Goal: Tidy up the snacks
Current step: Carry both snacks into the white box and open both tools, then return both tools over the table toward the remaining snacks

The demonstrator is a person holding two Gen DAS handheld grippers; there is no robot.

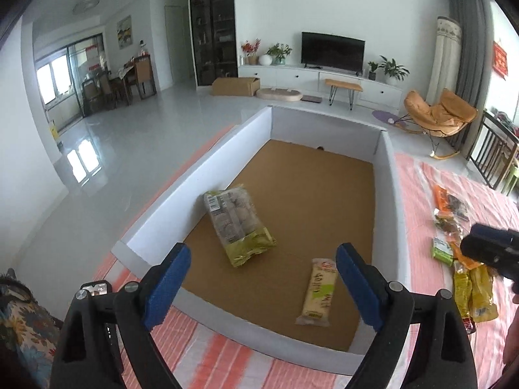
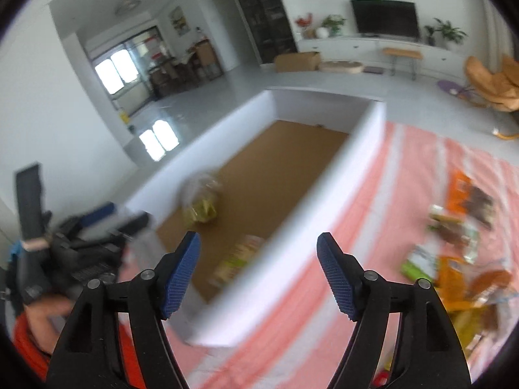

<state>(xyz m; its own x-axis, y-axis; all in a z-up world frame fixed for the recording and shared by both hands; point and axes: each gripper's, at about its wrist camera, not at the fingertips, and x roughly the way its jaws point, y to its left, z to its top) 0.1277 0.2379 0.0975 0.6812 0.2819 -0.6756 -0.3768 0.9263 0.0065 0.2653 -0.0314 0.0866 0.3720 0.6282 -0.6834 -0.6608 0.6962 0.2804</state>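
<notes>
A white-walled box (image 1: 201,175) with a brown cardboard floor sits on a pink striped cloth. Inside it lie a green snack bag (image 1: 238,223) and a cream snack bar (image 1: 318,291). My left gripper (image 1: 261,278) is open and empty, hovering over the box's near edge. My right gripper (image 2: 259,272) is open and empty above the box's right wall (image 2: 292,227); that view is blurred. A pile of loose snack packets (image 1: 460,249) lies on the cloth right of the box, and it also shows in the right wrist view (image 2: 460,253). The right gripper's body (image 1: 493,249) hangs over that pile.
The pink striped cloth (image 1: 227,353) covers the surface around the box. Beyond are a grey floor, a TV cabinet (image 1: 324,77), an orange rocking chair (image 1: 438,116) and a dining set at far left. A patterned cushion (image 1: 22,330) sits at my lower left.
</notes>
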